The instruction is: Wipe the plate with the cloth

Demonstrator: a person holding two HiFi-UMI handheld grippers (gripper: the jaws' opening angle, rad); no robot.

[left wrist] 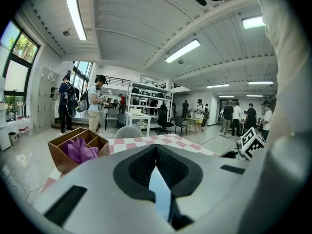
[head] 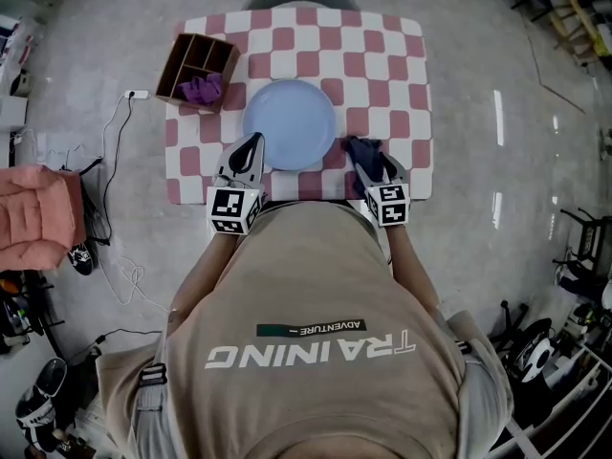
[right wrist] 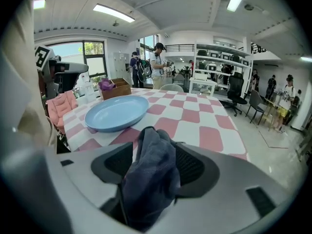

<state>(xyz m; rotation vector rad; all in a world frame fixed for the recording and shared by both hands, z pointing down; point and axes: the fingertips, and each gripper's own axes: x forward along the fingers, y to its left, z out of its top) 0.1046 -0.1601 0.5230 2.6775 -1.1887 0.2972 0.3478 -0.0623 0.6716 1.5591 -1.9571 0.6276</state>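
At the table's (head: pixel 392 55) far left corner, a purple rag (head: pixel 201 89) was kept in one compartment of the wooden box (head: pixel 182 54). The plate (head: pixel 289 122) was pinched at its near rim by the left gripper (head: pixel 251 147). The cloth (right wrist: pixel 148 179) was left loose between the spread jaws of the right gripper (head: pixel 371 161), by the near edge.

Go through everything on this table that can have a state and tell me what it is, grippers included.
Left gripper: shut on the plate rim.
Right gripper: open, cloth lying between its jaws.
Plate: flat on the table, empty.
Cloth: bunched, beside the plate.
Wooden box: open-topped, purple fabric in one compartment.
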